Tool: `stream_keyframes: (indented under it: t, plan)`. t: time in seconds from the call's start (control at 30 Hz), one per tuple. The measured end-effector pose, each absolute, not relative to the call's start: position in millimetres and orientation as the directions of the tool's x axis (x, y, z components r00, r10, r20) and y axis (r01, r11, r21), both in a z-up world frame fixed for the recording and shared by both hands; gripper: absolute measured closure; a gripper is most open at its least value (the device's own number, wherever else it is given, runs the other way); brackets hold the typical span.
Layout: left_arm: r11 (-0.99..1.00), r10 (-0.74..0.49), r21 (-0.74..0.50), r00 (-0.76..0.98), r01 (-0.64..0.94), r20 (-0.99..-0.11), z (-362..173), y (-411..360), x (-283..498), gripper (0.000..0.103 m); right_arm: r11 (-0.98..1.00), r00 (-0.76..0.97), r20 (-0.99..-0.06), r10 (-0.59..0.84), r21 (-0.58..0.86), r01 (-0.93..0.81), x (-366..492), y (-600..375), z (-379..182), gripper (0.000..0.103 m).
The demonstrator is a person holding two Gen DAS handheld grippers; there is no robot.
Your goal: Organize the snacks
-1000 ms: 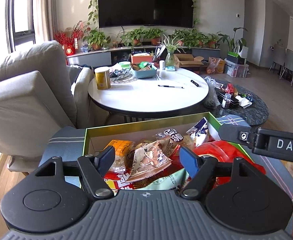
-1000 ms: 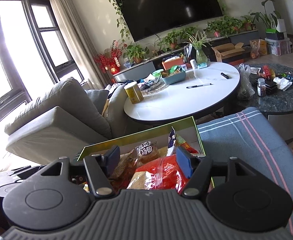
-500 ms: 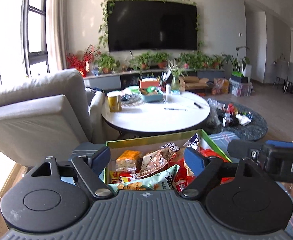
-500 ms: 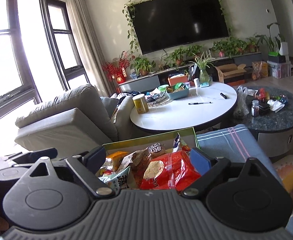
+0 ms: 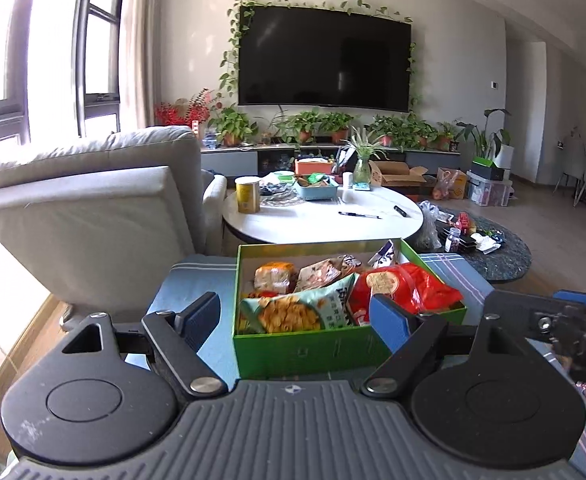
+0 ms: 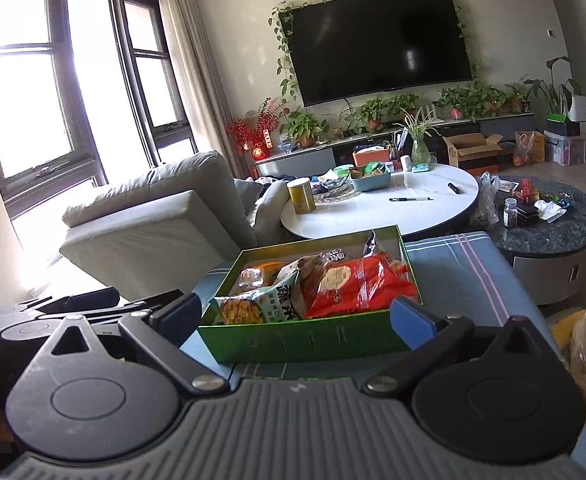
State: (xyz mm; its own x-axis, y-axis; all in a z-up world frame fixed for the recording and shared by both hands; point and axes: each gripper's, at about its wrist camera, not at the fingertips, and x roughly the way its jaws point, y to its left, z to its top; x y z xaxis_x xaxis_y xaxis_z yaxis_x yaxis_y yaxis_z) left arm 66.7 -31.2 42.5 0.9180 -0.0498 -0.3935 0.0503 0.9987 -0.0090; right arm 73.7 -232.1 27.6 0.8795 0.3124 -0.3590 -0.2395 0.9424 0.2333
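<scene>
Both grippers, left gripper (image 5: 295, 312) and right gripper (image 6: 297, 314), hold their fingers apart on nothing, the left's having just been opening. Ahead, one green cardboard box (image 5: 313, 348) on a striped blue cushion (image 6: 461, 264) holds about six crinkly snack packets (image 5: 293, 312). Beyond: one round white tabletop (image 5: 321, 220).

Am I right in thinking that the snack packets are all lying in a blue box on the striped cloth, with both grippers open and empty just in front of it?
Not quite: the box is green, not blue, as both wrist views show. Otherwise yes: the snack packets lie in it on the striped cloth, and the left gripper and right gripper are open and empty before it.
</scene>
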Motion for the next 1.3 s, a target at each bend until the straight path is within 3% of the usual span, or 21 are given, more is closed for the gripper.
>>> stream_keyframes:
  t: [0.1,0.2,0.43,1.3]
  plan:
    - [0.999,-0.040,-0.010,0.921,0.039,-0.386,40.1,-29.9,52.0,0.023,0.941,0.886,-0.352,0.302,0.260,-0.218,62.2,-234.7,23.3,0.018]
    - [0.999,-0.039,-0.013,0.918,0.037,-0.394,36.8,-29.1,40.8,0.016,0.942,0.885,-0.356,0.300,0.256,-0.217,51.5,-231.5,18.3,0.018]
    - [1.000,-0.018,-0.007,0.917,0.017,-0.399,26.3,-21.0,23.2,0.016,0.960,0.890,-0.364,0.273,0.160,-0.228,32.1,-216.0,8.8,0.018]
    - [1.000,-0.015,-0.013,0.897,0.010,-0.442,3.4,-14.4,13.9,0.015,0.965,0.880,-0.400,0.256,0.163,-0.206,24.3,-208.9,-5.6,0.018]
